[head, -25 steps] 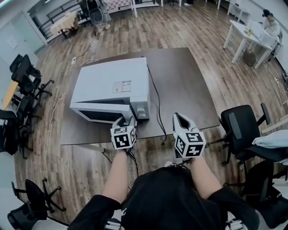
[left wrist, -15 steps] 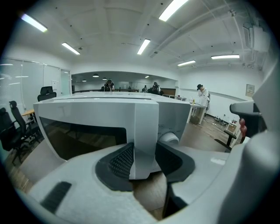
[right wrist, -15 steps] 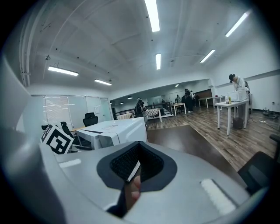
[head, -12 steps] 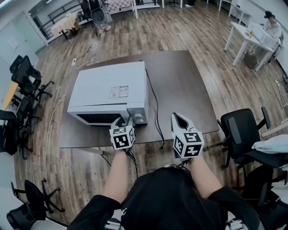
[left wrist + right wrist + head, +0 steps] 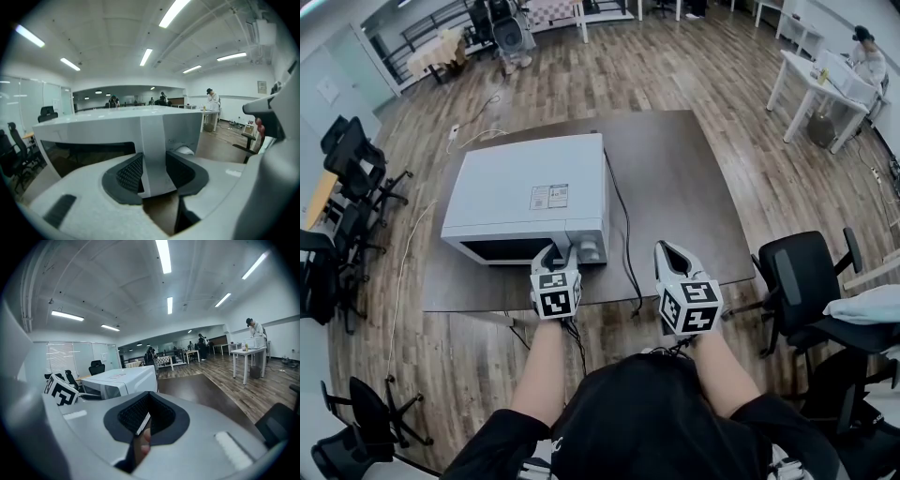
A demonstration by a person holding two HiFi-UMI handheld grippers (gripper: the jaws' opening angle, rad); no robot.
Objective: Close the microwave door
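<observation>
My left hand-held gripper [image 5: 153, 172] is clamped on the right edge of the microwave door [image 5: 502, 249], which runs off leftward. My right hand-held gripper [image 5: 667, 249], jaws together, hangs farther right.

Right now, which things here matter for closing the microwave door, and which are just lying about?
Job: microwave; microwave door, clamped in the left gripper.
Lying about: power cord; right gripper, idle; office chair.

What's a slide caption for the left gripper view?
Left gripper clamps the edge of the microwave door, knob just right of its jaws.
</observation>
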